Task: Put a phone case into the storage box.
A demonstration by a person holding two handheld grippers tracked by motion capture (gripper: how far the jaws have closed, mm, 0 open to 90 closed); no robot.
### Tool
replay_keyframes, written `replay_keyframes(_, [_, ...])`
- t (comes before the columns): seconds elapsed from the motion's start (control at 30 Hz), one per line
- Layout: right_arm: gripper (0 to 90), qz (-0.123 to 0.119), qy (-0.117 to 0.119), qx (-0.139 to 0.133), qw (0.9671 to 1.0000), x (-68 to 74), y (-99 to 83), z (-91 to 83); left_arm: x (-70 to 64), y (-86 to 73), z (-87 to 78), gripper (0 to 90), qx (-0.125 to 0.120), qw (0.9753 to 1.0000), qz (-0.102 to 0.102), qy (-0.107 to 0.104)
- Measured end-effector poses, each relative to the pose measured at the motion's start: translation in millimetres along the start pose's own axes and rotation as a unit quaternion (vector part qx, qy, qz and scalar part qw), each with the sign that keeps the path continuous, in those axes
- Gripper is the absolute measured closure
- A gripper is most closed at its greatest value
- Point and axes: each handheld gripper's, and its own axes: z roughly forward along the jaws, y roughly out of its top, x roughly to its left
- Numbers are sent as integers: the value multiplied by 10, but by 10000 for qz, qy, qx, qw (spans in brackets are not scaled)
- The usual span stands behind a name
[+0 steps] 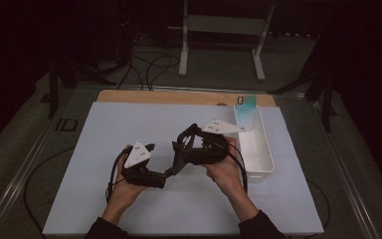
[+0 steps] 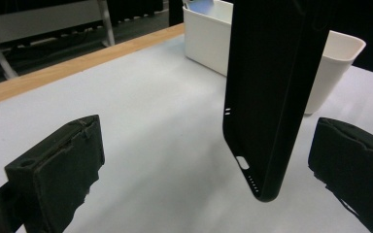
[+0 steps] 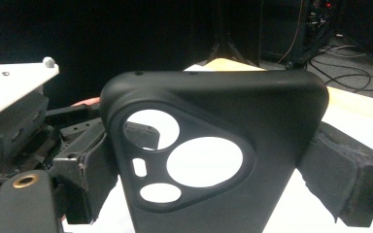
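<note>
Two Grippers, One Phone Case in Transfer

Two items are sitting on the white table (image 1: 104, 199): a white bin (image 1: 258, 154) at its right edge and, above the middle, a black phone case (image 3: 213, 155). The right gripper (image 1: 189, 142) is clamping the case by its long edges, camera cut-outs facing its lens. The left gripper (image 2: 199, 160) is standing wide open, the case's port end hanging between its jaws, untouched. The case is looking light, thin and flexible, likely grippy; holding the side edges is advisable. The bin's contents are remaining indistinct.
</note>
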Motion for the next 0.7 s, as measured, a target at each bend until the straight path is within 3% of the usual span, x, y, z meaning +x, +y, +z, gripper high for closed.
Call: replay_keyframes(0.7, [139, -4, -147, -34, 9999, -68, 23, -37, 136, -22, -171, 2, -212, 9990, 3, 382])
